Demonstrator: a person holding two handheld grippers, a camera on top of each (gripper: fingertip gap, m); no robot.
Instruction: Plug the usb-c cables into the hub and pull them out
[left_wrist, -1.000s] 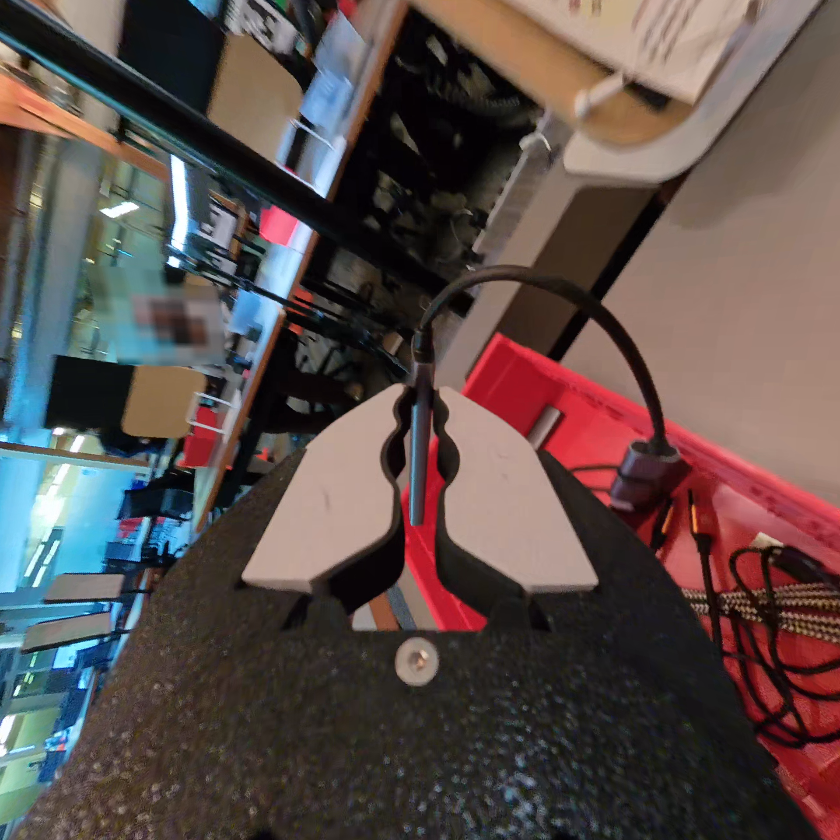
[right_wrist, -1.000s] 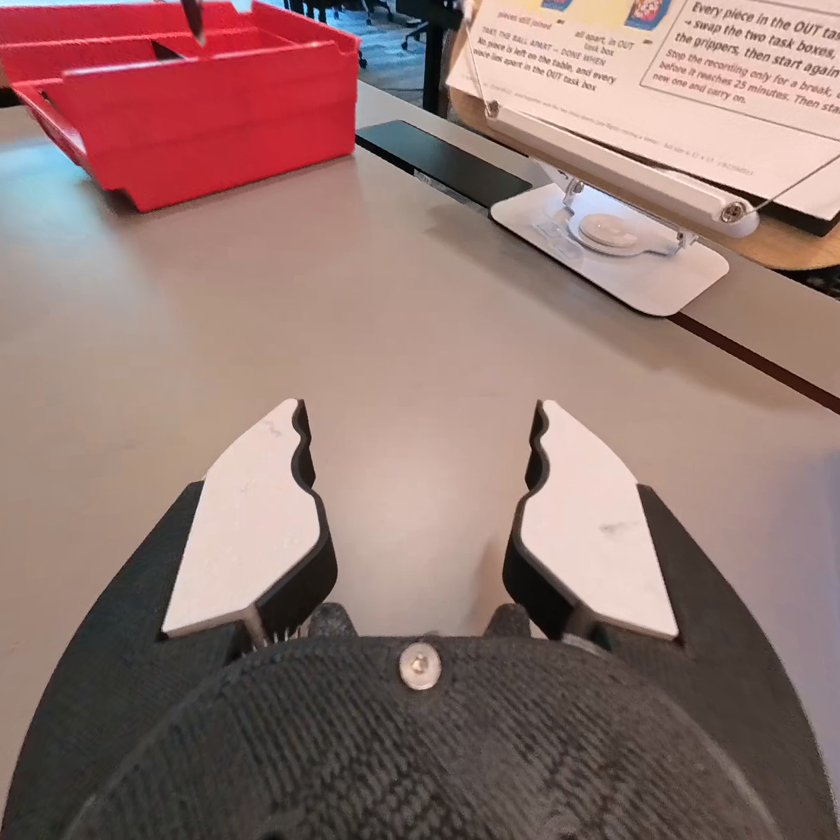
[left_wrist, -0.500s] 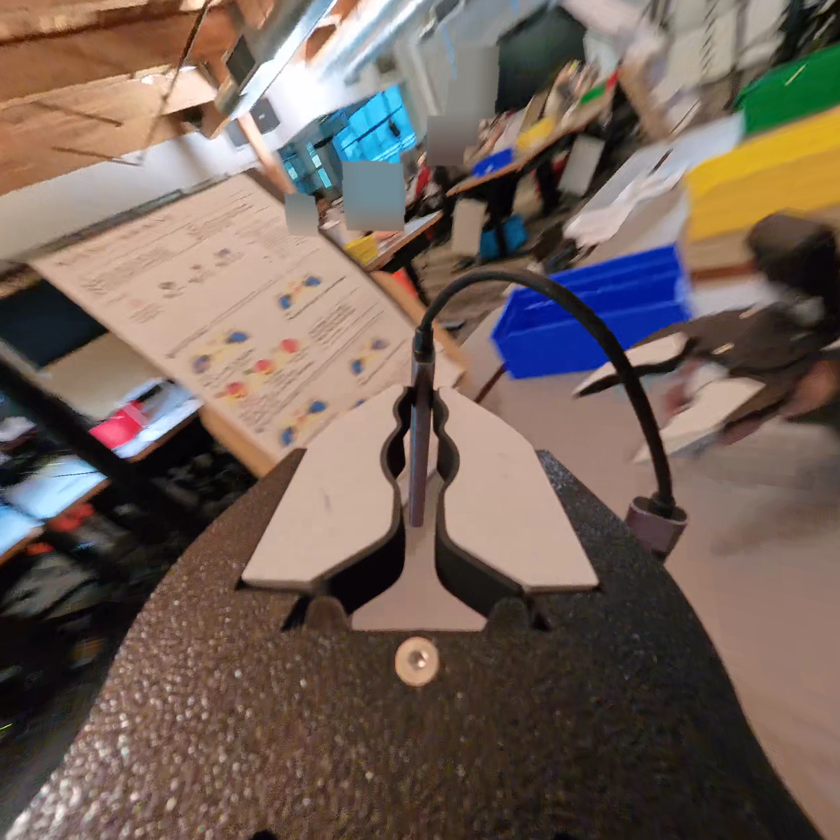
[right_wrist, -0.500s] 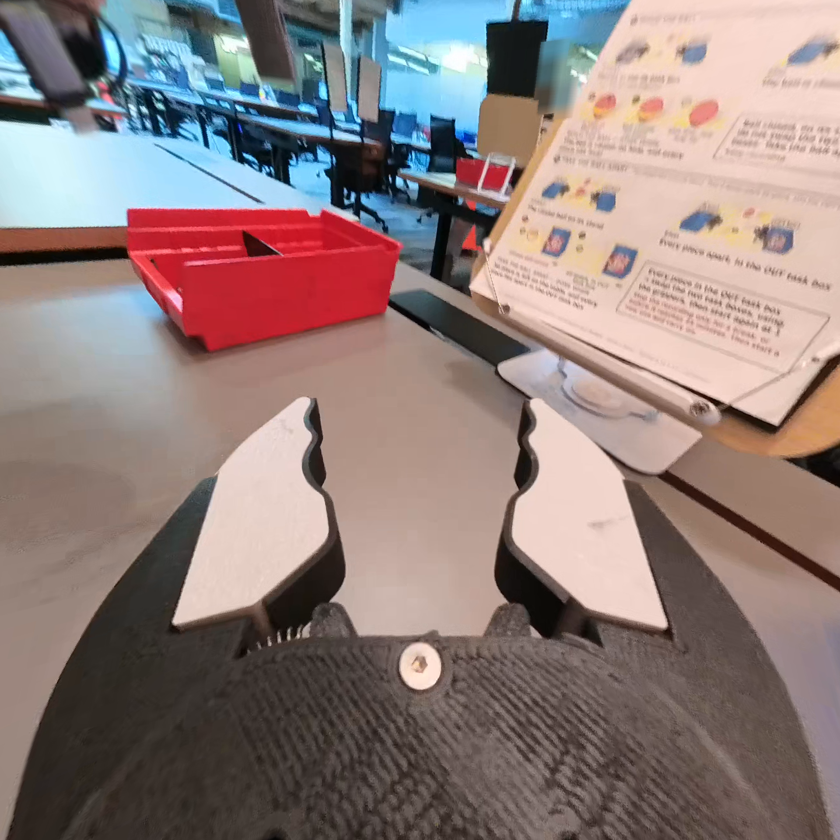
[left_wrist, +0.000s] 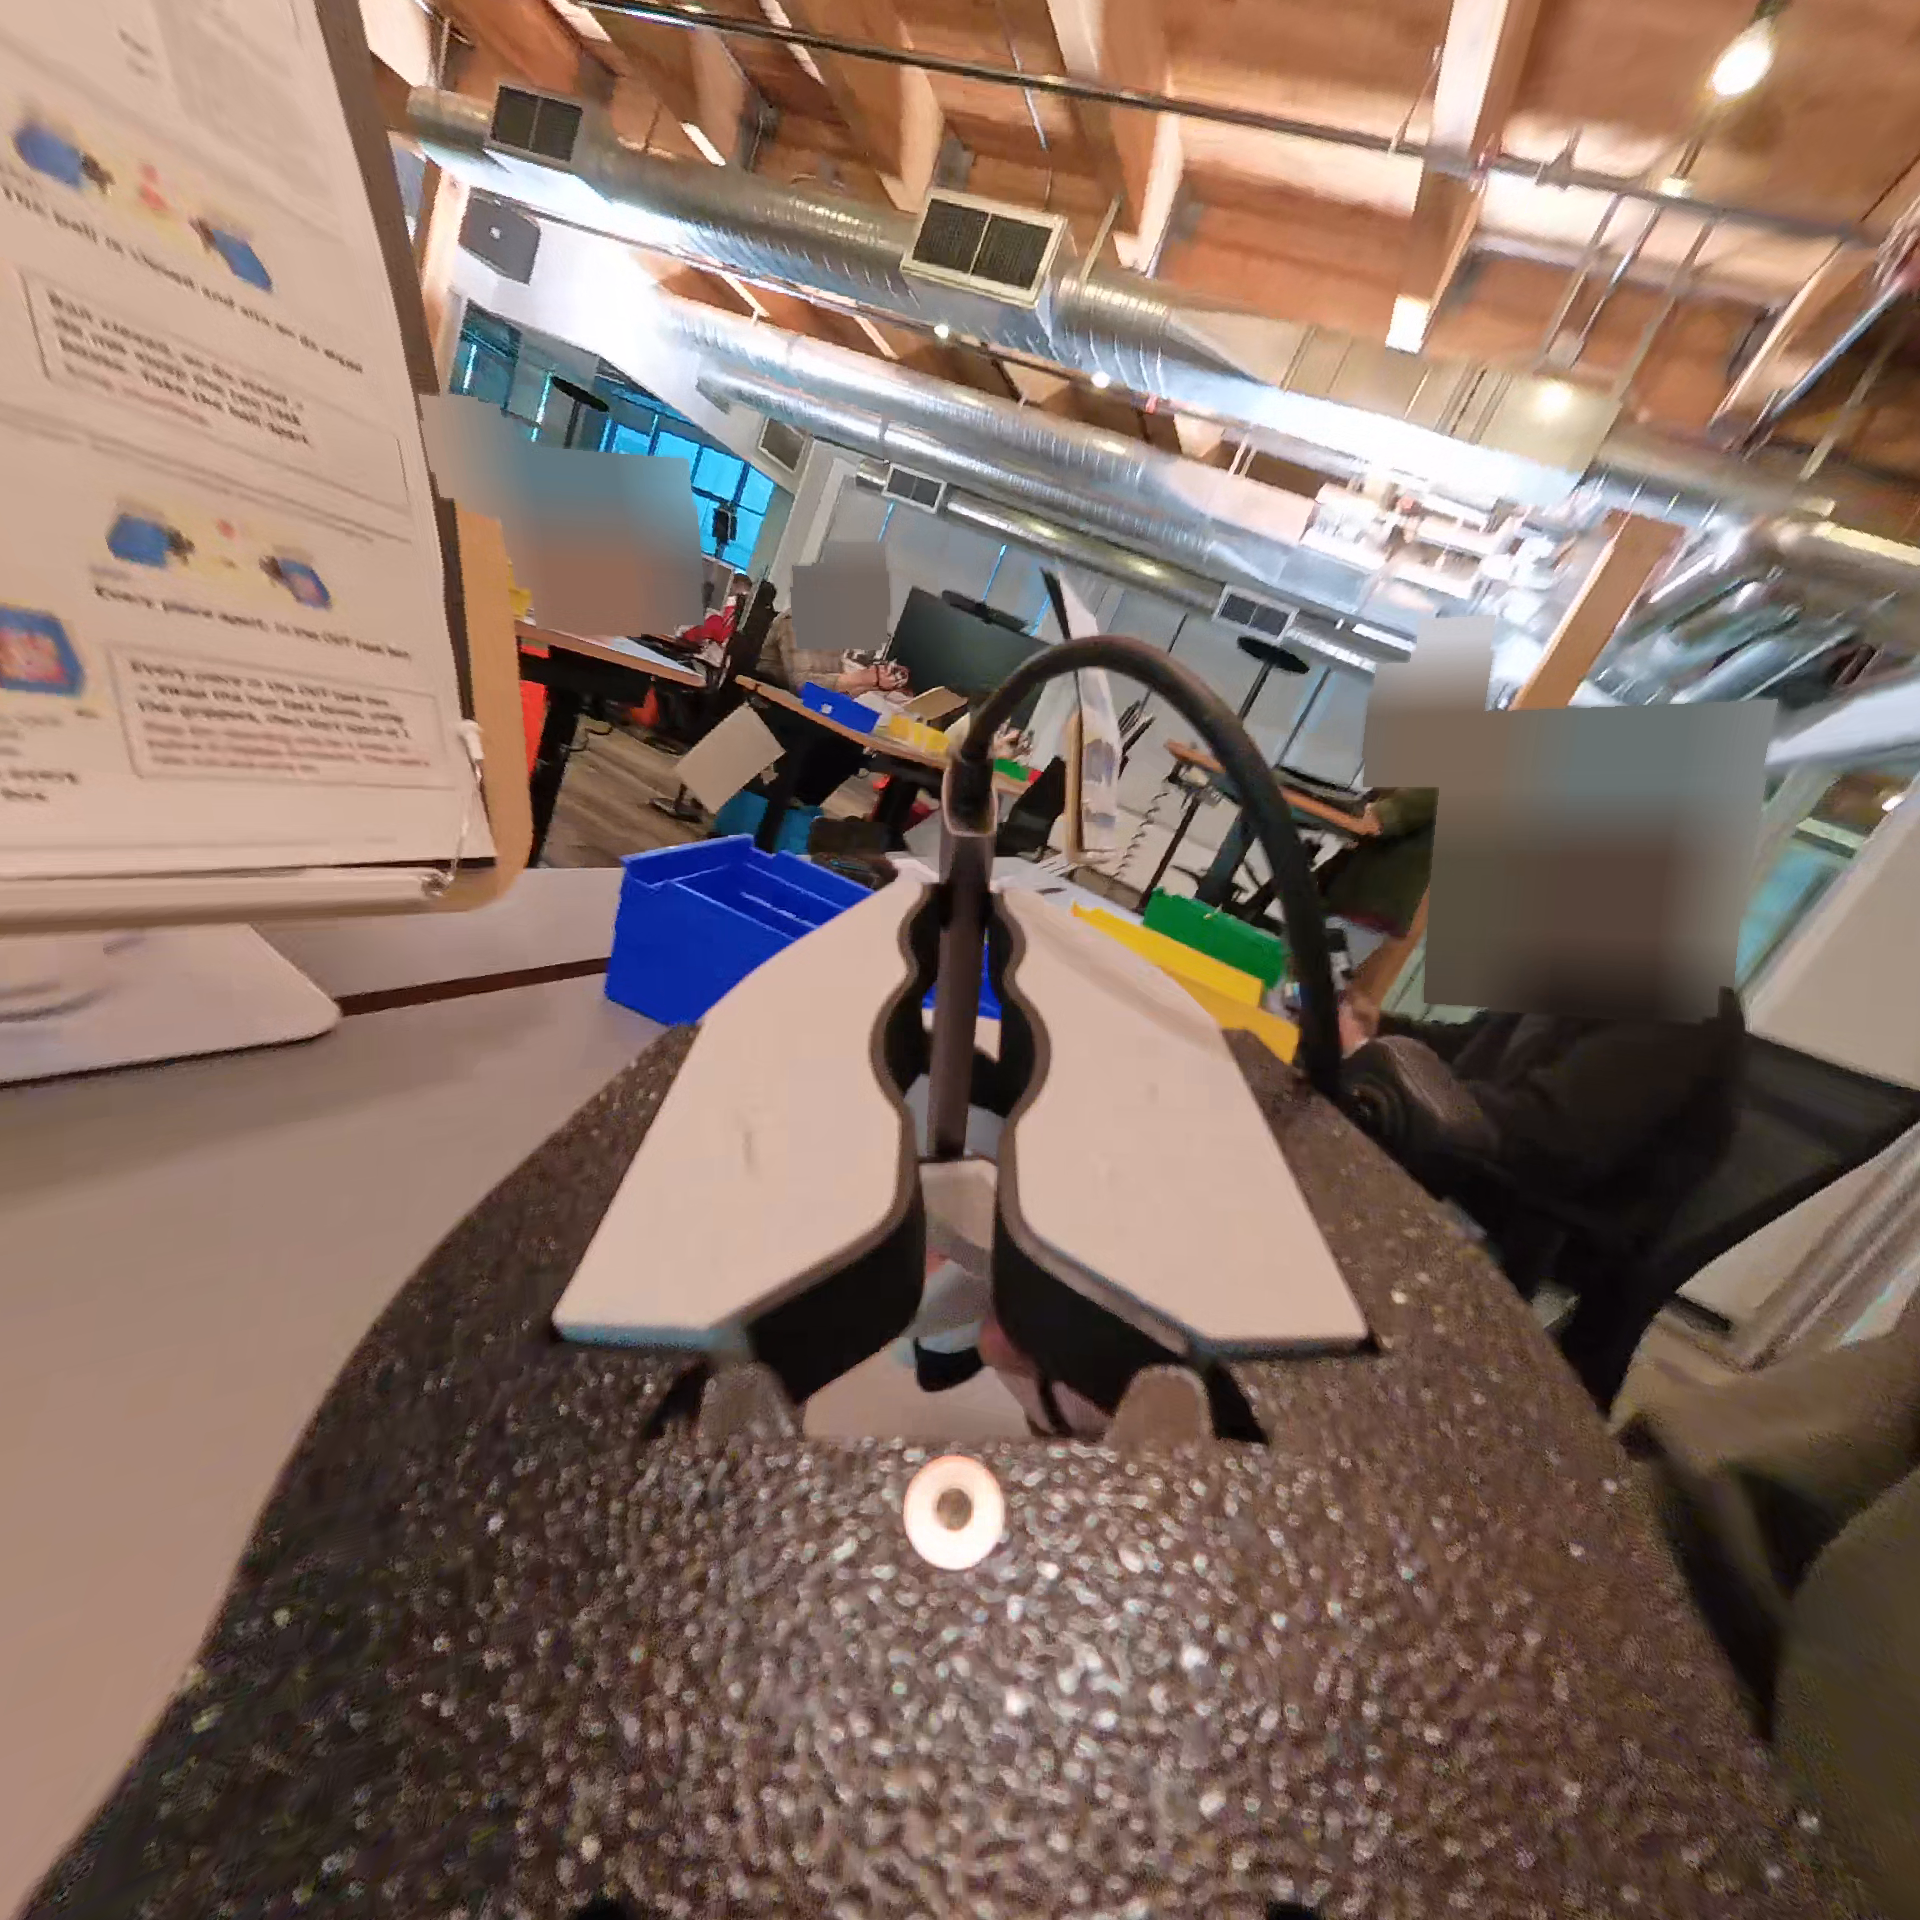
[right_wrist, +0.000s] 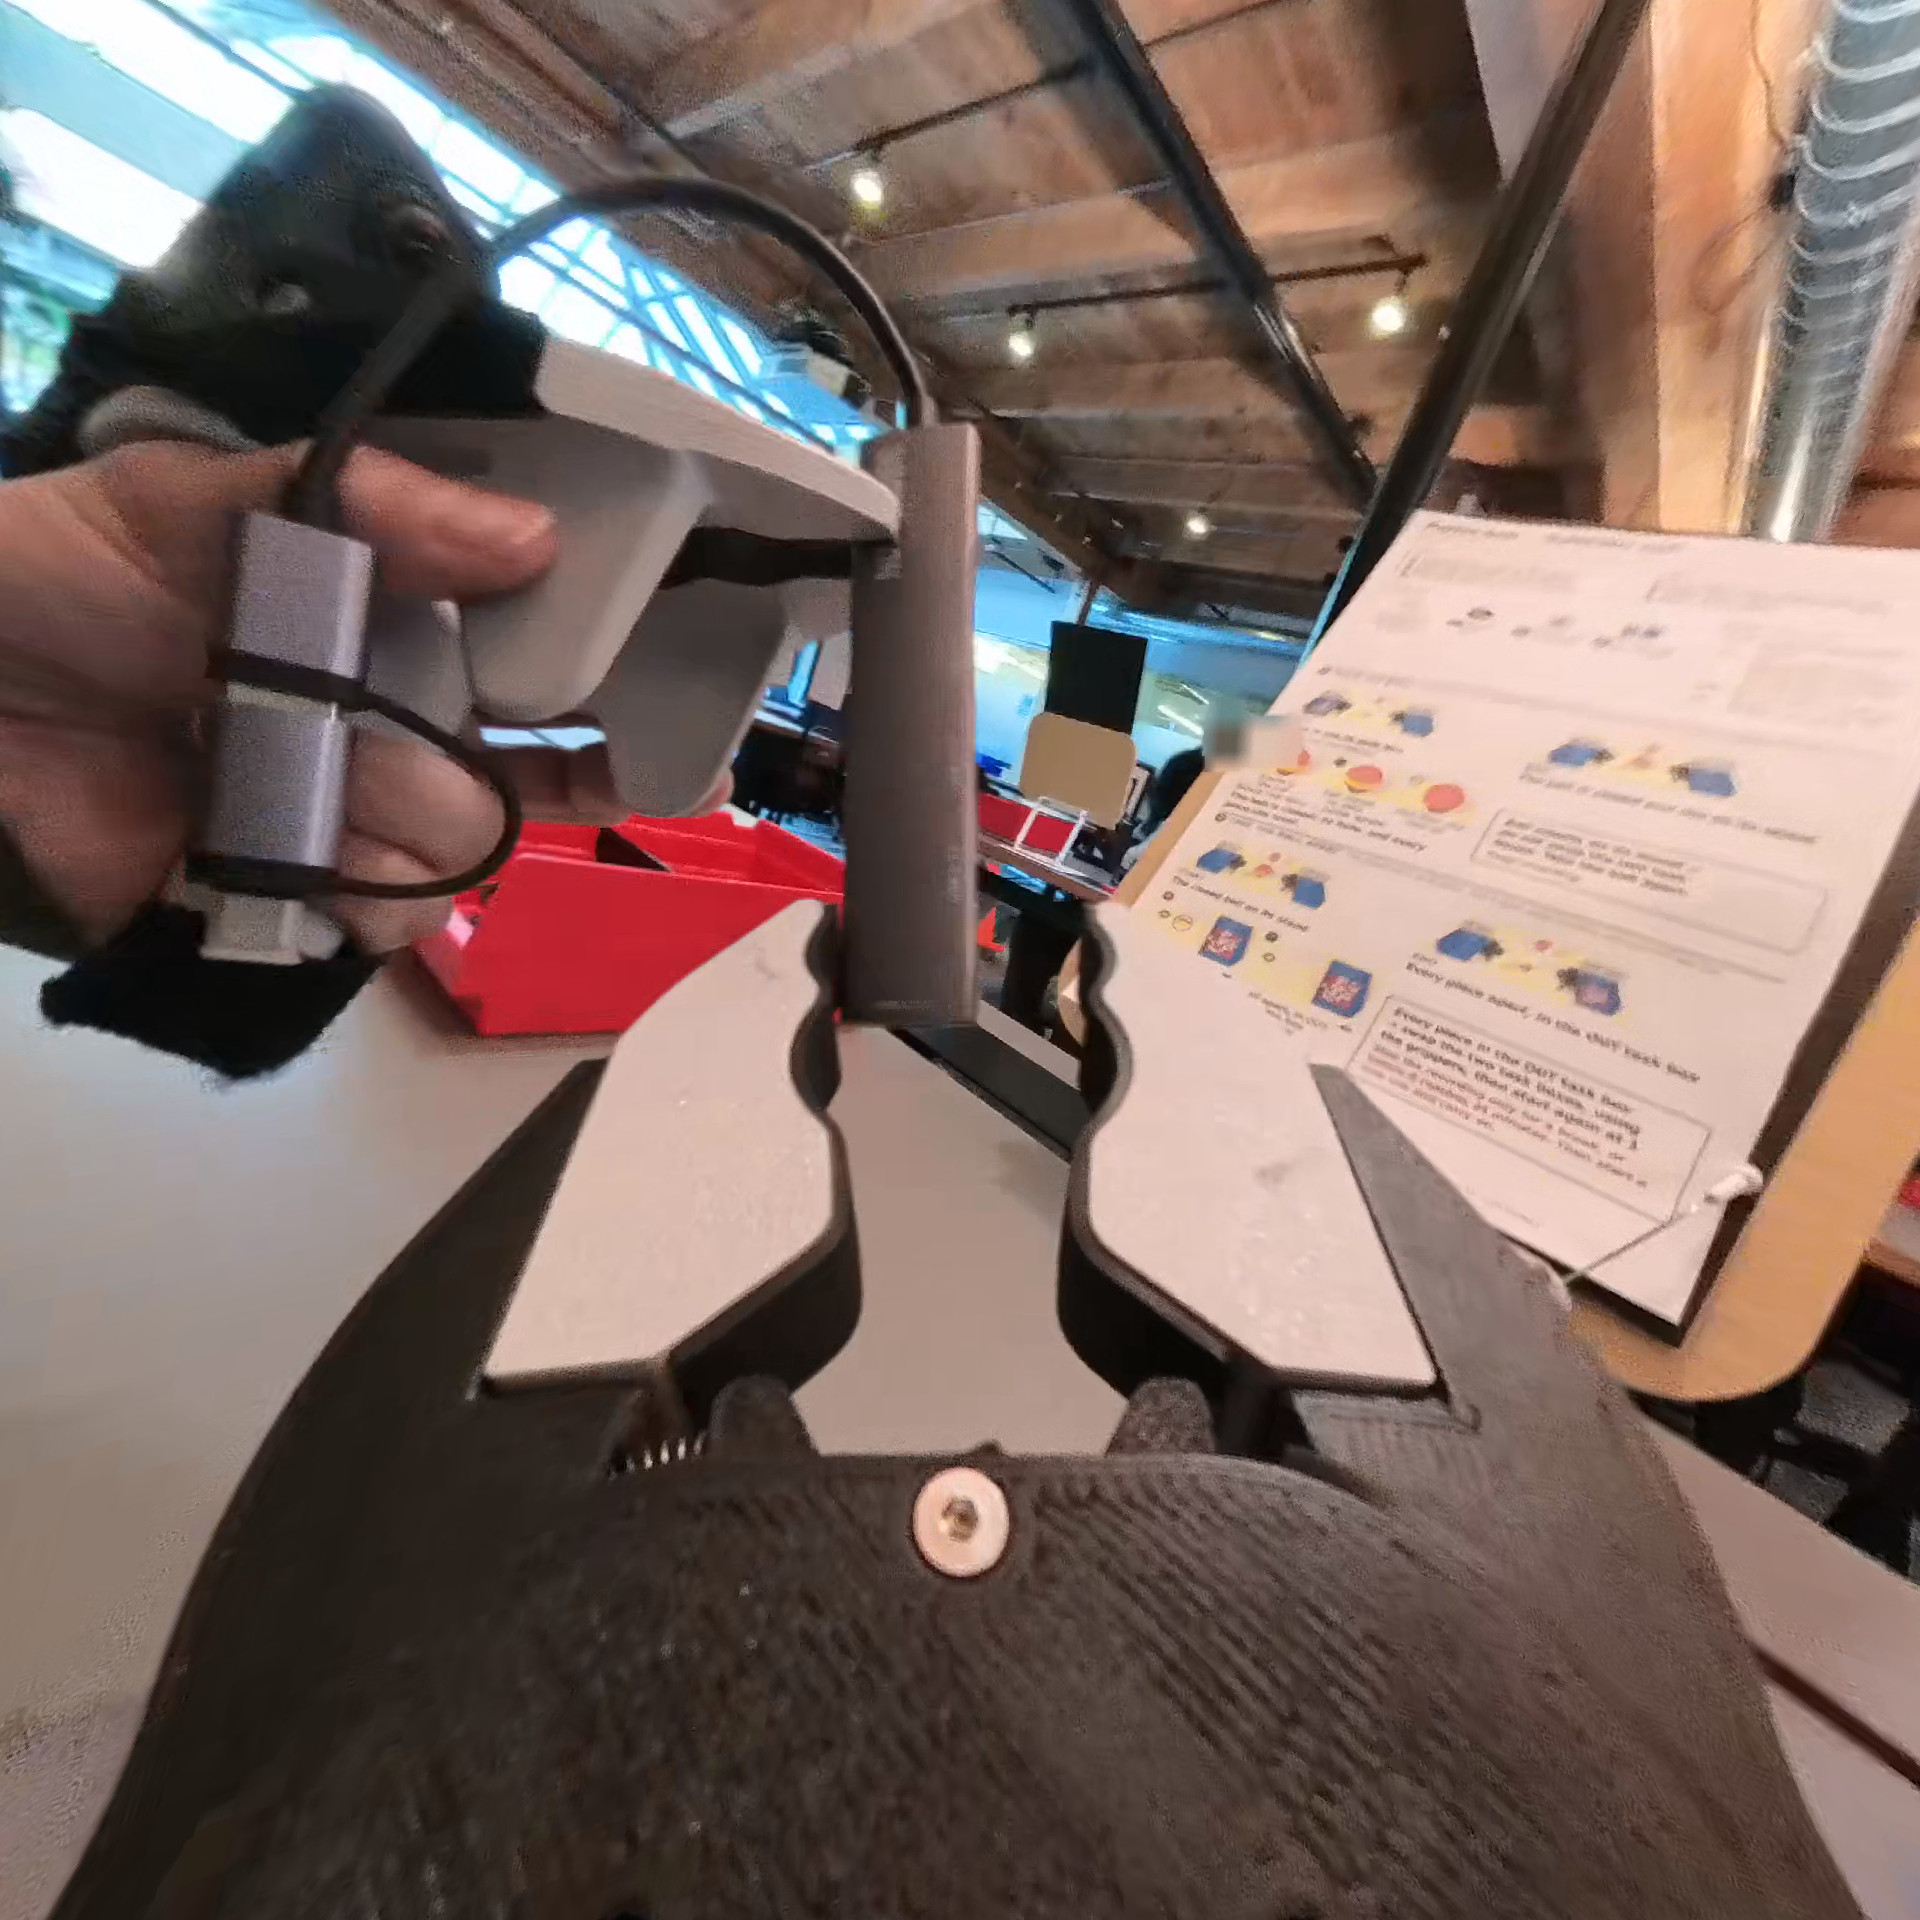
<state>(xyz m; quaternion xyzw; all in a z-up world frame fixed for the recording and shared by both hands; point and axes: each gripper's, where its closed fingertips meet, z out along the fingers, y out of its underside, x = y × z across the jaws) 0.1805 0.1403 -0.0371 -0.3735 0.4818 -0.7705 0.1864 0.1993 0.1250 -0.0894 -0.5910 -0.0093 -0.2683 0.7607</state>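
Observation:
My left gripper (left_wrist: 958, 935) is shut on a slim dark grey hub (left_wrist: 954, 1018), seen edge-on, with its black cable (left_wrist: 1247, 790) arching off to the right. In the right wrist view the hub (right_wrist: 914, 727) hangs upright from the left gripper (right_wrist: 842, 561). Its lower end sits between the fingertips of my open right gripper (right_wrist: 956, 956), closer to the left finger. I cannot tell whether it touches. The hub's silver plug and adapter (right_wrist: 291, 707) dangle over the fingers of the hand (right_wrist: 83, 675) that holds the left gripper.
A red bin (right_wrist: 623, 914) stands on the grey table (right_wrist: 208, 1247) behind the hub. An instruction sheet on a wooden stand (right_wrist: 1558, 831) rises at the right. The left wrist view shows the same sheet (left_wrist: 208, 520), a blue bin (left_wrist: 717, 935) and yellow and green bins (left_wrist: 1205, 935). There is about 6 cm between the tips of the two grippers.
My left gripper has swung the hub away from the red bin and over to the right gripper. The right gripper has tilted up and its fingers have narrowed around the hub's lower end.

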